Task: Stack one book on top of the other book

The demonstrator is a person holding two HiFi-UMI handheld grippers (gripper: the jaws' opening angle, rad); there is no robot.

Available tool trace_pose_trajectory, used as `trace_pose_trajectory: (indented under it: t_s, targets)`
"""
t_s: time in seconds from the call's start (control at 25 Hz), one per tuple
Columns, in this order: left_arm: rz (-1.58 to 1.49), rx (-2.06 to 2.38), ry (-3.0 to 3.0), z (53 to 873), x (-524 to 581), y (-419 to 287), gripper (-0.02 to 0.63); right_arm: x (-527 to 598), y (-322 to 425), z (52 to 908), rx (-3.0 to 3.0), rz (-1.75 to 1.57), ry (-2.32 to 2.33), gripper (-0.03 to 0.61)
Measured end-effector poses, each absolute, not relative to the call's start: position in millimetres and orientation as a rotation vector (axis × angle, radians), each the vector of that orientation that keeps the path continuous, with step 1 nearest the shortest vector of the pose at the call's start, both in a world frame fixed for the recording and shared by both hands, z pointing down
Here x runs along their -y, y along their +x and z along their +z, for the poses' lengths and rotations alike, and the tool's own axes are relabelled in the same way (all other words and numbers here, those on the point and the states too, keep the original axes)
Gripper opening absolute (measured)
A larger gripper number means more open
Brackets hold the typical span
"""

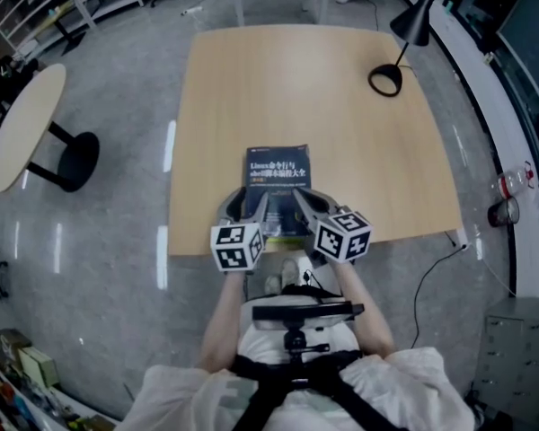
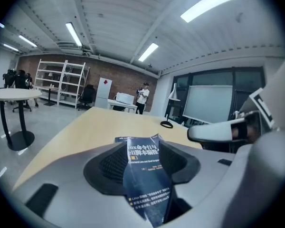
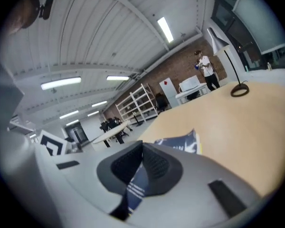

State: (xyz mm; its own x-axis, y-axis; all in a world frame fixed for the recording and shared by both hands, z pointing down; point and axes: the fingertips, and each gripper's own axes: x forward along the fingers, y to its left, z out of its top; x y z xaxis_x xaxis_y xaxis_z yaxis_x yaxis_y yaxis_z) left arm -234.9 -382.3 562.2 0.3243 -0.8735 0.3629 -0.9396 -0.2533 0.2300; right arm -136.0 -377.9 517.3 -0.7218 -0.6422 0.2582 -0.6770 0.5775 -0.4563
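At the lower middle of the head view, near the table's front edge, one book lies flat. No second book shows; it may lie beneath.

Left gripper: jaws spread, cover visible in the gap, pads not pressing.

Right gripper: jaws pressed together, nothing evidently held.

Judgement: either the stack is already made or the partner book is out of view. The next move calls for confirming a lower book, then drawing both grippers clear.

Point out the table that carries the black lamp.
The large rectangular table, with the lamp at its far right corner; the round table stands apart at left.
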Motion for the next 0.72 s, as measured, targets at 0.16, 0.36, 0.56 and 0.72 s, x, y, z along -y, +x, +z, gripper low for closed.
trace_pose_trajectory:
  t_s: [0.16,0.36,0.56,0.72]
  targets:
    - [0.231,1.670,2.273,533.0,386.9,-236.4,0.014,382.8,-143.6,479.7,2.833,0.846,1.118,-0.002]
    - [0.104,1.631,2.392,494.0,383.4,-233.5,0.014,374.9,-142.0,455.0,2.903,0.807,1.172,-0.001]
    - [0.003,1.612,2.445,468.2,368.0,-240.2,0.014,355.8,-146.3,451.3,2.896,0.759,1.219,0.000]
    - [-0.046,1.615,2.474,453.2,355.1,-240.1,0.014,338.9,-143.9,445.3,2.894,0.720,1.253,0.000]
